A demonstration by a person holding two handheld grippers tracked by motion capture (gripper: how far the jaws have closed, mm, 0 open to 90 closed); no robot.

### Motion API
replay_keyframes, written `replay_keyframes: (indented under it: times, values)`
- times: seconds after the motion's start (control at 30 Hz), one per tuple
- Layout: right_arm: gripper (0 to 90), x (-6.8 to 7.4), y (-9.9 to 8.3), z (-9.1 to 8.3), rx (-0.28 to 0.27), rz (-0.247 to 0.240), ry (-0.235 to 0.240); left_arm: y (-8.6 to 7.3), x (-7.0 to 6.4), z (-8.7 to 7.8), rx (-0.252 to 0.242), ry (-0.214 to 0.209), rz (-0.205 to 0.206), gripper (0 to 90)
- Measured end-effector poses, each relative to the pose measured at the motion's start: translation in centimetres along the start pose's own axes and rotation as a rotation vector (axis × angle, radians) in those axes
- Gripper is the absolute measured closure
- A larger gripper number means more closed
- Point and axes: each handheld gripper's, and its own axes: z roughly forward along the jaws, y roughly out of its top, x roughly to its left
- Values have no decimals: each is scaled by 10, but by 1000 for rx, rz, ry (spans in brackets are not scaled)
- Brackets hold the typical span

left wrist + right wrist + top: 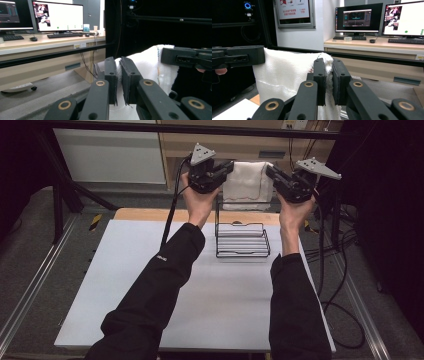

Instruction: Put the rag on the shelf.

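The left tongs and right tongs each pinch a top corner of the white towel, holding it spread above the wire rack on the surface.

Rough white terry-cloth towel

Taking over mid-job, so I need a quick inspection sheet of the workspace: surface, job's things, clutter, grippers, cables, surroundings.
Surface: white tabletop, wooden strip along its far edge.
Job's things: white towel held up, stretched between both grippers; black wire rack on the table beneath it.
Clutter: nothing seen.
Grippers: left gripper shut on one top corner of the towel; right gripper shut on the other.
Cables: black cables trail off the table's right side to the floor.
Surroundings: desk with monitors and keyboards beyond.
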Motion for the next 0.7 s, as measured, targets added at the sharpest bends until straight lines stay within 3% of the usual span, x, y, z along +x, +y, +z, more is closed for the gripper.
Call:
replay_keyframes:
  times: [0.7]
  values:
    - [829,-6,-26,-16,28,6,8,-24,-9,-2,47,-37,13,829]
